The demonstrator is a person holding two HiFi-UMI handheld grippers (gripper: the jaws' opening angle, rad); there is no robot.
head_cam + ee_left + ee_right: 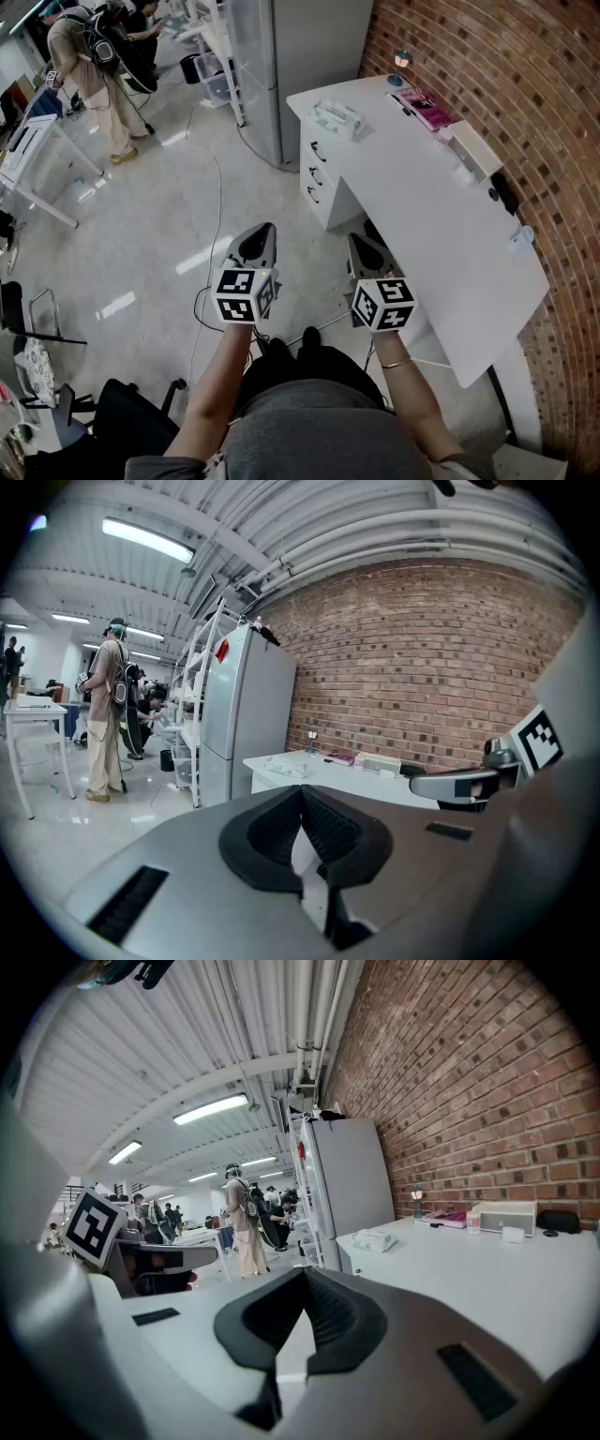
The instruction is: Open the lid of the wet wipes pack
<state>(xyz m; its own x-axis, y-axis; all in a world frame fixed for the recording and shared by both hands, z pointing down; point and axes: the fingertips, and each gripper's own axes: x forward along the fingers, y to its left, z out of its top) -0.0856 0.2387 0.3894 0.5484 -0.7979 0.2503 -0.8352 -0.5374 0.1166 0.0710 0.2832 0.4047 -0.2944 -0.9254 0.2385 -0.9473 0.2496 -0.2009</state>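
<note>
Left tongs (267, 230), right tongs (356, 240) — side by side, forward, closed.

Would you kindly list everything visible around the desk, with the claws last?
desk: one, white, against the brick wall.
wet wipes pack: one, whitish, desk's far end.
flat item: one, pink, desk's far end, near wall.
box: one, white, on desk along the wall.
fridge: one, grey, beyond the desk.
person: one, beige clothes, far left.
chair: one, black, lower left.
left claw: one, grey, shut, empty, above floor.
right claw: one, grey, shut, empty, beside desk.
</note>
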